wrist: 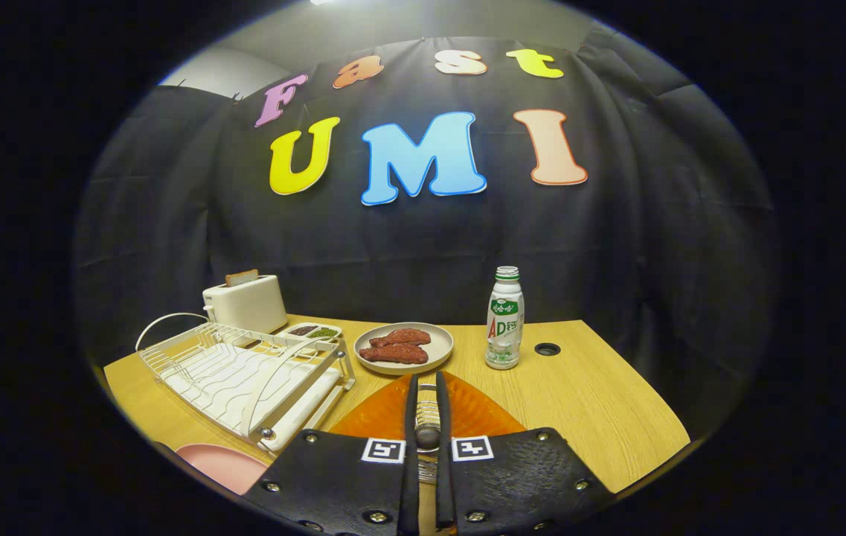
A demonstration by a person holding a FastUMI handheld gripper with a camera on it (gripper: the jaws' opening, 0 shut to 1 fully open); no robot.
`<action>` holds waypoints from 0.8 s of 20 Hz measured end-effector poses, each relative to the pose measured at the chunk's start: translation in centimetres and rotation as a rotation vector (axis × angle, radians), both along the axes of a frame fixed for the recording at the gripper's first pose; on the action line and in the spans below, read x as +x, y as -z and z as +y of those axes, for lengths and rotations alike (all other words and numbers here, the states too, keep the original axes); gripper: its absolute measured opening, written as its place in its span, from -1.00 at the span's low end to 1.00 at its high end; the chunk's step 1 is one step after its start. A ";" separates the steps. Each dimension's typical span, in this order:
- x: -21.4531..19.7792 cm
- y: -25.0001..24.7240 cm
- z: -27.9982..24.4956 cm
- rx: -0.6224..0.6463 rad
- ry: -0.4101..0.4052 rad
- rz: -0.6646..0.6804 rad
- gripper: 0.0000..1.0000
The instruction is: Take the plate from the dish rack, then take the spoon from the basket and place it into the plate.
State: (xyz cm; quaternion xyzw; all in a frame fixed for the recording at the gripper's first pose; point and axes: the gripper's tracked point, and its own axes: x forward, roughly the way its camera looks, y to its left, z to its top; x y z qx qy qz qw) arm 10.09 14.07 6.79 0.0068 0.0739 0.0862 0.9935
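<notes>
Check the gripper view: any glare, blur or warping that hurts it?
Gripper view: strong fisheye bend, the table edge curves. Light comes from overhead, bright on the wood, dim at the rim. Bottle, plate of meat and dish rack look sharp. The fingers are nearly closed around something dark and rounded, hard to identify.

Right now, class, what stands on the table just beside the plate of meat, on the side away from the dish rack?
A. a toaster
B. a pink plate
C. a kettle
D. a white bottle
D: the white bottle stands upright beside the plate of meat, opposite the dish rack.
</notes>
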 end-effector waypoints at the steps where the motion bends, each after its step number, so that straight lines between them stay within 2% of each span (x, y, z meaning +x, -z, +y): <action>1: 0.1 -0.4 -0.3 -0.013 0.011 -0.003 -0.83; 8: 0.9 -2.4 -0.8 -0.050 0.030 0.030 -0.83; 12: 0.9 -5.8 -1.4 -0.061 0.047 0.019 -0.83; 16: -0.9 -9.7 -1.6 -0.059 0.067 -0.008 -0.83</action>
